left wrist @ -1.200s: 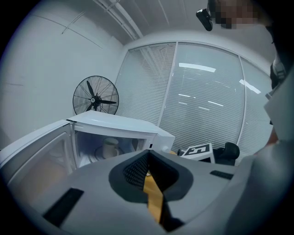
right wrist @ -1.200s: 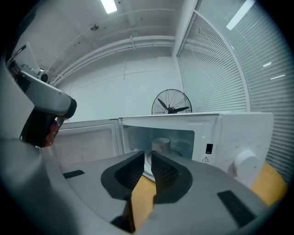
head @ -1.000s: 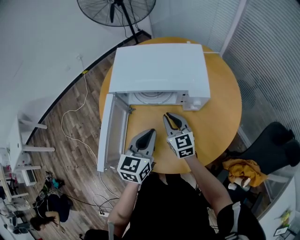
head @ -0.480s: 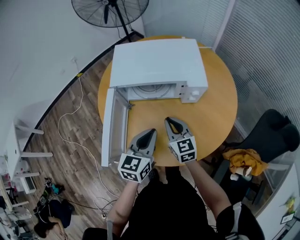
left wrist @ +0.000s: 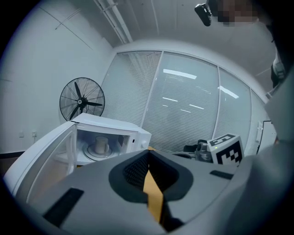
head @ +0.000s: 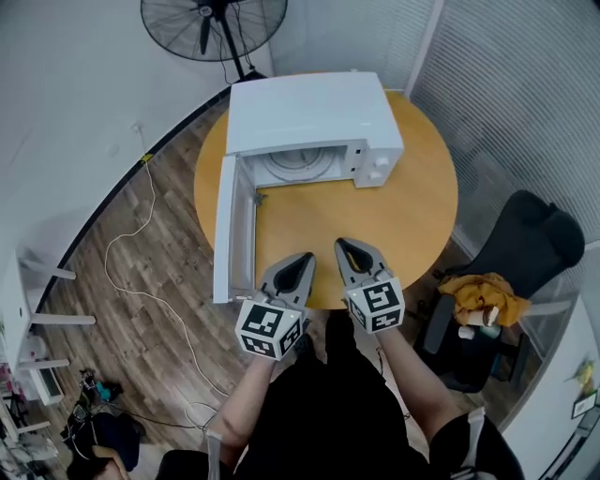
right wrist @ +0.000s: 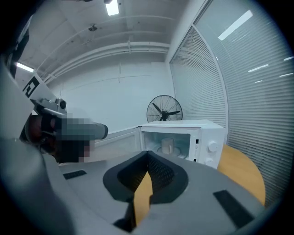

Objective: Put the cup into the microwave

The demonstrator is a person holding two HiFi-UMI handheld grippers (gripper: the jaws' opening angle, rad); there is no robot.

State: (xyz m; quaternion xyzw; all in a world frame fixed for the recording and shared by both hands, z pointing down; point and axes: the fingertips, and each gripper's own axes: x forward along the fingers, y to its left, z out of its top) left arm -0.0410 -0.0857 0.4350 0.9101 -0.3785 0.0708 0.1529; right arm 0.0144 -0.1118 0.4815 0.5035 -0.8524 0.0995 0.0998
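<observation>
While you hold both tongs side by side above the near part of the round wooden table (head: pixel 417 211), your left gripper (head: pixel 302 259) has its jaws pressed together with nothing between them, and your right gripper (head: pixel 344 246) is likewise closed and empty. Well ahead of them the white microwave (head: pixel 314 112) stands with its door (head: pixel 226 230) swung open to the left. The cup (right wrist: pixel 167 146) sits upright on the turntable inside. A floor fan (head: pixel 212 17) stands beyond the microwave.
</observation>
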